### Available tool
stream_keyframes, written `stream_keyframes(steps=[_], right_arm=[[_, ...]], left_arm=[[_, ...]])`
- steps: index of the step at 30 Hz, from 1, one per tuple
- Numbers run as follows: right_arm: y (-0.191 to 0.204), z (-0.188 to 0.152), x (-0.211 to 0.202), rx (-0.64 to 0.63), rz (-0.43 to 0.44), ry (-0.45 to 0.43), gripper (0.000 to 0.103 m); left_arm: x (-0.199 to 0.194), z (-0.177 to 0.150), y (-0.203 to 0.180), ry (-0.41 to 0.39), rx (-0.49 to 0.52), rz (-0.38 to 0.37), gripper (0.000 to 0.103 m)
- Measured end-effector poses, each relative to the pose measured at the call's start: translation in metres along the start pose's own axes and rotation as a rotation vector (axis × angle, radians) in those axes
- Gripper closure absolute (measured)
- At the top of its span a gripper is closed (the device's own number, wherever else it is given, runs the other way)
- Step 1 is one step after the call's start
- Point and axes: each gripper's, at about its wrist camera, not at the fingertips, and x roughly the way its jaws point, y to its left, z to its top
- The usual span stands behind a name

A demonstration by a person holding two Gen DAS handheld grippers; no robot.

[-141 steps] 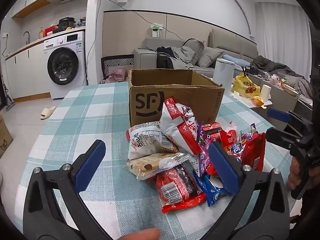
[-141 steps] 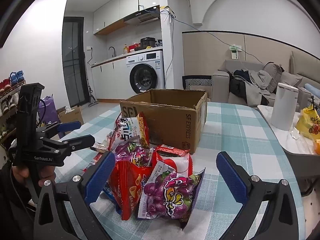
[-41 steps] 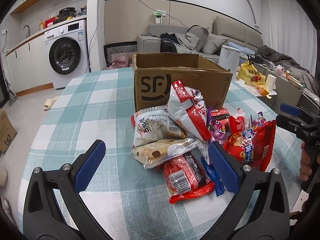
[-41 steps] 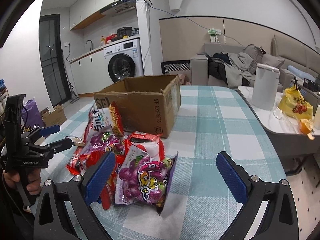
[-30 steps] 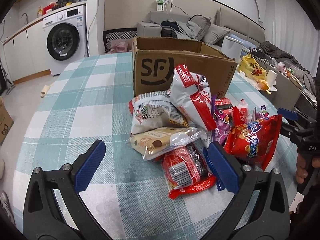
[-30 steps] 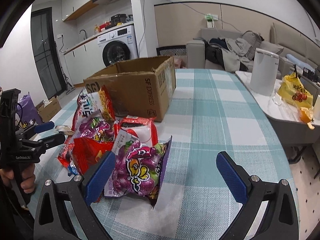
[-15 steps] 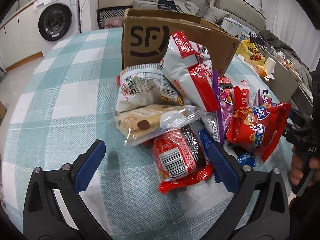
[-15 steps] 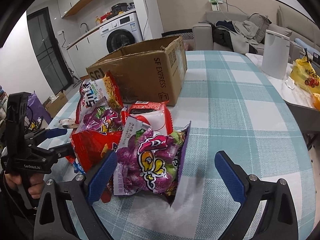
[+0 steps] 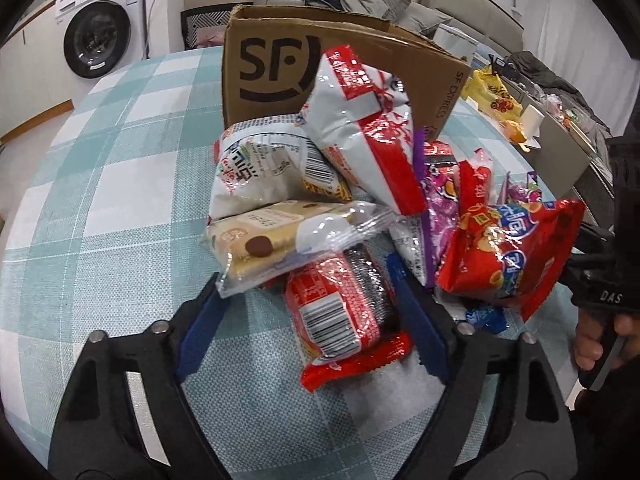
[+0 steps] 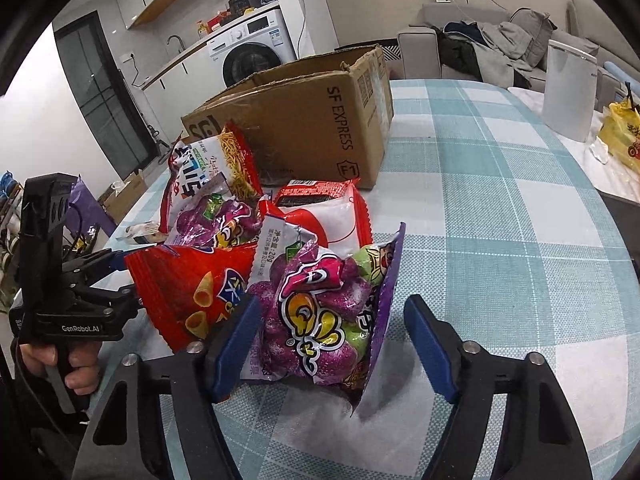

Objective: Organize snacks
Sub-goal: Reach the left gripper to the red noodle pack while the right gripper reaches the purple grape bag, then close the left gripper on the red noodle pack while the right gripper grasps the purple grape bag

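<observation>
Heap of snack packets on a teal-and-white checked tablecloth (image 9: 120,184), piled against the near face of an open brown cardboard box (image 9: 272,68) printed with black letters.

Left gripper (image 9: 316,320) pointed steeply down at the near edge of the heap. Jaws just now closing, partway in, not yet pinching. Between them a flat red foil packet with a white barcode label (image 9: 340,312), lying on the cloth. Long axis roughly along the fingers, running away from the camera, crimped near end toward the gripper, far end tucked under a clear-wrapped pale cake bar (image 9: 280,236). Right-hand pad just beside the packet's edge, left-hand pad well clear of it. Cake bar lying crosswise, long axis left to right, its loose near-left wrapper corner over the left fingertip.

Behind these, a white noodle-snack bag (image 9: 260,164) and a white-and-red glossy bag (image 9: 360,120), the latter tilted up against the box. To the right, a puffy red crisp bag (image 9: 508,256), close by the tips of the other tool.

Right gripper (image 10: 332,344) likewise angled down, at the opposite side of the heap. Jaws just now closing, about halfway, gripping nothing yet. Between them a crinkled purple sweets bag with a yellow cartoon figure (image 10: 320,312), printed face up, long axis pointing away along the fingers toward the box. Left-hand pad against the bag's side; right-hand pad apart from its raised purple edge, bare cloth showing in the gap.
</observation>
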Motion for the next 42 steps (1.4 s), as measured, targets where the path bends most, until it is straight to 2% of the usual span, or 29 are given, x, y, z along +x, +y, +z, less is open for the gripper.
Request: stream_keyframes(steps=[2, 5, 10, 19, 42], right_arm=[[0.000, -0.001, 0.000, -0.001, 0.008, 0.001, 0.038], [0.001, -0.002, -0.002, -0.003, 0.004, -0.006, 0.042], [-0.002, -0.002, -0.004, 0.005, 0.009, -0.012, 0.047], [-0.003, -0.003, -0.011, 0.000, 0.016, -0.048, 0.050], [0.003, 0.006, -0.051, 0.012, 0.041, -0.211, 0.051]], left_arm=[[-0.004, -0.003, -0.001, -0.004, 0.005, -0.023, 0.036], [-0.007, -0.004, -0.002, -0.008, 0.007, -0.049, 0.046], [-0.012, -0.008, -0.003, -0.012, 0.003, -0.071, 0.057], [-0.020, -0.012, -0.001, -0.031, 0.013, -0.075, 0.059], [-0.082, -0.006, -0.011, -0.177, 0.026, -0.133, 0.059]])
